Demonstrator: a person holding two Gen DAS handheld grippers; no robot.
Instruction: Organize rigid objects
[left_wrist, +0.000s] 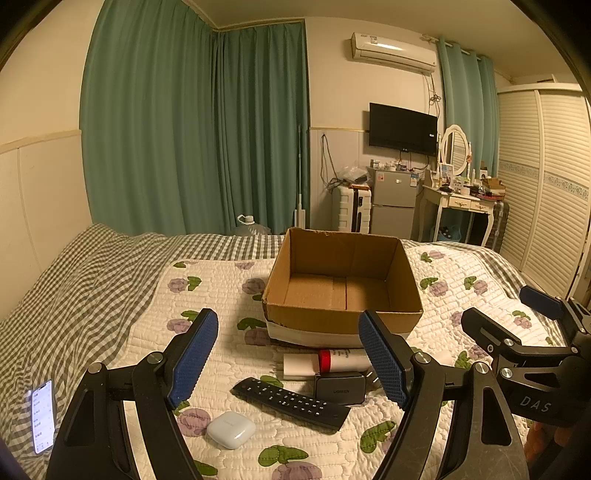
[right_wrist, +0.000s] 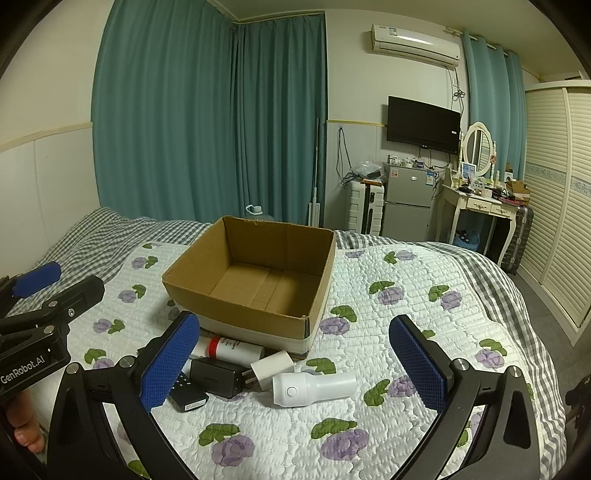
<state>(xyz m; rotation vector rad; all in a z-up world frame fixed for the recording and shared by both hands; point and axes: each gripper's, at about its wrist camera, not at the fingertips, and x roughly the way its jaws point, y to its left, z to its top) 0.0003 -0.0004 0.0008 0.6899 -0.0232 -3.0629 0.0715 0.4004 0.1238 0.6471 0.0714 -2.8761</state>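
Note:
An open, empty cardboard box (left_wrist: 343, 314) (right_wrist: 236, 306) stands on the quilted bed. In front of it lie a black remote (left_wrist: 291, 402) (right_wrist: 188, 397), a white earbud case (left_wrist: 231, 430), a dark charger block (left_wrist: 340, 387) (right_wrist: 216, 376), a white tube with a red band (left_wrist: 332, 360) (right_wrist: 231, 349), a white plug adapter (right_wrist: 273, 367) and a white cylindrical device (right_wrist: 314, 387). My left gripper (left_wrist: 291, 365) is open and empty above the remote. My right gripper (right_wrist: 295, 365) is open and empty above the plug and the white device.
A lit phone (left_wrist: 42, 415) lies on the checked sheet at the left. Beyond the bed stand green curtains (left_wrist: 192, 129), a small fridge (left_wrist: 395, 201), a suitcase (left_wrist: 351, 208), a dressing table (left_wrist: 461, 201) and a wardrobe (left_wrist: 546, 184).

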